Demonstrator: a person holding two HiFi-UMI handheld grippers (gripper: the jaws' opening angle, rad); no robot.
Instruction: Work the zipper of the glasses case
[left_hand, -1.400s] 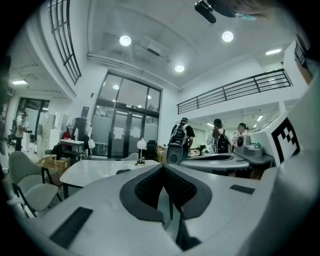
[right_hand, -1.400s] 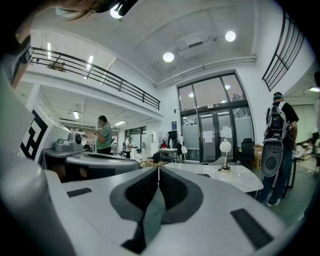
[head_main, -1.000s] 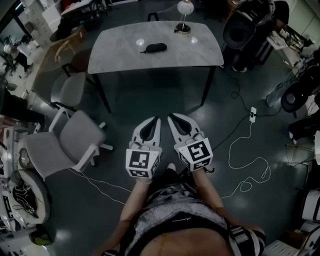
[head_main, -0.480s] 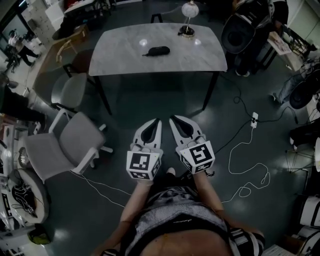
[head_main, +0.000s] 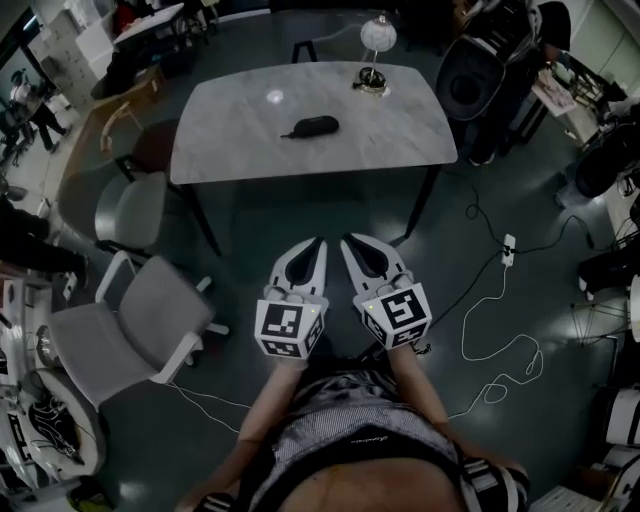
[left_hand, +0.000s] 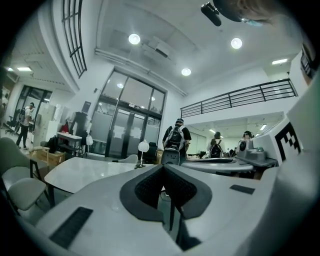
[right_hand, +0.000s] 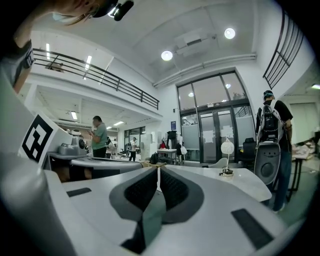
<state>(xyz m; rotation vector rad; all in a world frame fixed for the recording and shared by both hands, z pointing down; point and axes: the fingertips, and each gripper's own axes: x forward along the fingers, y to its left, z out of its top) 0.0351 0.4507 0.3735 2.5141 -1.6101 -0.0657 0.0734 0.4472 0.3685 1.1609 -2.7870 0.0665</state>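
Nothing of the zipper work has begun, judging by how things lie. Closest in, the left gripper (head_main: 317, 243) and the right gripper (head_main: 346, 241) are held side by side in front of the person's body, over the dark floor (head_main: 300, 215), pointing toward the worktop. Each one's jaws are pressed together with nothing between them; the gripper views show the ribbed pads meeting on empty air.

Beyond a stretch of floor stands the pale worktop (head_main: 230, 130). The glasses case (head_main: 311, 126) lies flat near its middle, a small dark oblong, well apart from both grippers and roughly straight ahead of them. At this range the case is too small to tell whether its zipper is open or closed. A lamp (head_main: 374, 45) stands at the worktop's far edge, behind and to the right of the case.

Left to do, as I judge it: reach the worktop, steady the case with one gripper, take the zipper pull with the other and run it.
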